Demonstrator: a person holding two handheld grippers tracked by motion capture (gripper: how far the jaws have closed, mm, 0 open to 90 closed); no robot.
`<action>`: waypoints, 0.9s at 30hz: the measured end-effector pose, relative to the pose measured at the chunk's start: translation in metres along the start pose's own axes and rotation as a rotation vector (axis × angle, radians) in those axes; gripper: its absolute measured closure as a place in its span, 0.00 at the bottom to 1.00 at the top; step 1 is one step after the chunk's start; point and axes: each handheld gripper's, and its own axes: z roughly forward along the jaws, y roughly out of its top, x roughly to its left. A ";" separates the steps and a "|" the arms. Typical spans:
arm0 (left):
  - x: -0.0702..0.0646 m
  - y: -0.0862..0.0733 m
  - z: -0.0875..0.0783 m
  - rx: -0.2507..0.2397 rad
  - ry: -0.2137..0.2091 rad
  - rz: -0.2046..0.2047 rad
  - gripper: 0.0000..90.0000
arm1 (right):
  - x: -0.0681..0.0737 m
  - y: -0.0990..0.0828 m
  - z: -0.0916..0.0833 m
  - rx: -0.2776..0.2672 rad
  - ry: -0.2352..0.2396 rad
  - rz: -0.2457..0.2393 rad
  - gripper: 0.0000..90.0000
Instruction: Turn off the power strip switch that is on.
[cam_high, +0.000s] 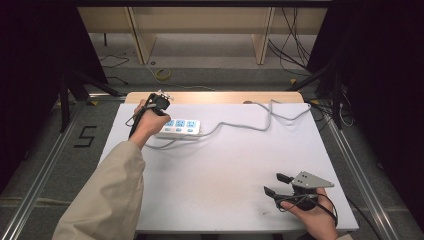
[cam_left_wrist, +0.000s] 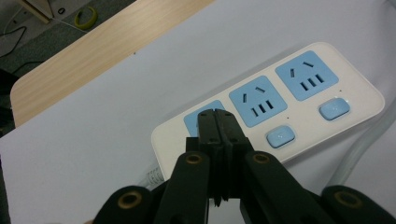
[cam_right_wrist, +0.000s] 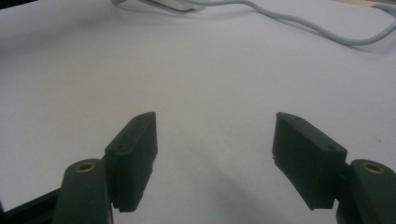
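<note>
A white power strip (cam_high: 181, 128) with three blue sockets and blue switches lies at the back left of the white table (cam_high: 225, 170). In the left gripper view the strip (cam_left_wrist: 299, 100) sits just past my left gripper (cam_left_wrist: 217, 115), whose jaws are pressed together with nothing between them, tips over the nearest socket. From above, the left gripper (cam_high: 161, 107) hangs at the strip's left end. My right gripper (cam_high: 276, 183) rests at the front right, jaws wide apart and empty. The right gripper view looks past that gripper (cam_right_wrist: 215, 128) over bare table.
The strip's grey cable (cam_high: 250, 122) snakes right and back across the table to its far edge, and the cable (cam_right_wrist: 299, 21) crosses the top of the right gripper view. A wooden strip (cam_high: 215, 96) borders the table's far side. Dark stands and cables surround the table.
</note>
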 end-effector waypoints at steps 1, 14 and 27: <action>0.000 0.000 0.002 0.004 -0.002 0.001 1.00 | 0.000 0.000 0.000 0.000 0.001 0.002 0.36; -0.004 -0.003 0.017 0.045 -0.018 -0.007 1.00 | 0.000 0.000 0.000 -0.002 0.003 0.001 0.36; -0.004 -0.013 0.027 0.092 -0.029 -0.028 1.00 | 0.000 0.000 0.001 0.000 0.004 -0.001 0.36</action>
